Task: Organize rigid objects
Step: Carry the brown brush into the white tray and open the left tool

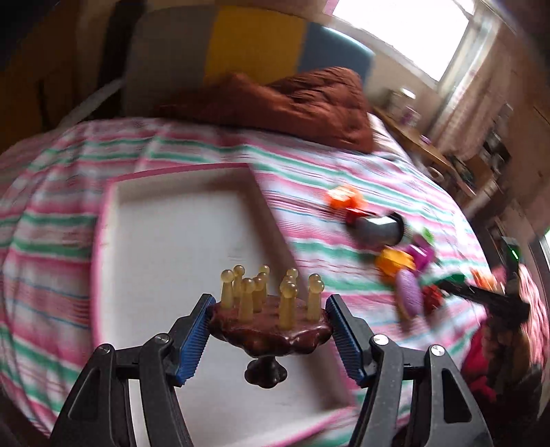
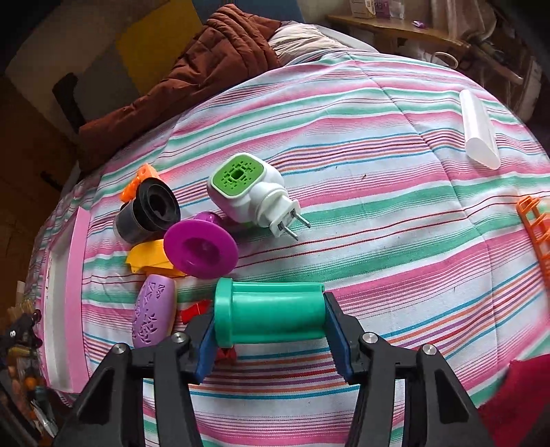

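Note:
My left gripper [image 1: 270, 306] is shut on a dark brown pedestal stand [image 1: 268, 333] bearing several yellowish pegs, and holds it upright above a white tray with a pink rim [image 1: 113, 185] on the striped bed. In the right wrist view my right gripper [image 2: 268, 309] is shut on a teal flanged cylinder [image 2: 271, 316] lying sideways on the bedspread, a blue pad against each end. Left of it lie a purple oval block [image 2: 153, 316], a purple spool [image 2: 201, 249], a yellow piece [image 2: 147, 259], a black cup [image 2: 151, 213] and a white-and-green plug-in device [image 2: 247, 192].
The tray's pink rim [image 2: 77, 275] shows at the left. A white tube [image 2: 479, 130] and an orange ladder piece [image 2: 536, 233] lie far right. Small red bits [image 2: 196, 309] sit by the cylinder. A brown quilt [image 2: 206, 62] is heaped at the bed's head; a wooden shelf [image 2: 395, 24] stands behind.

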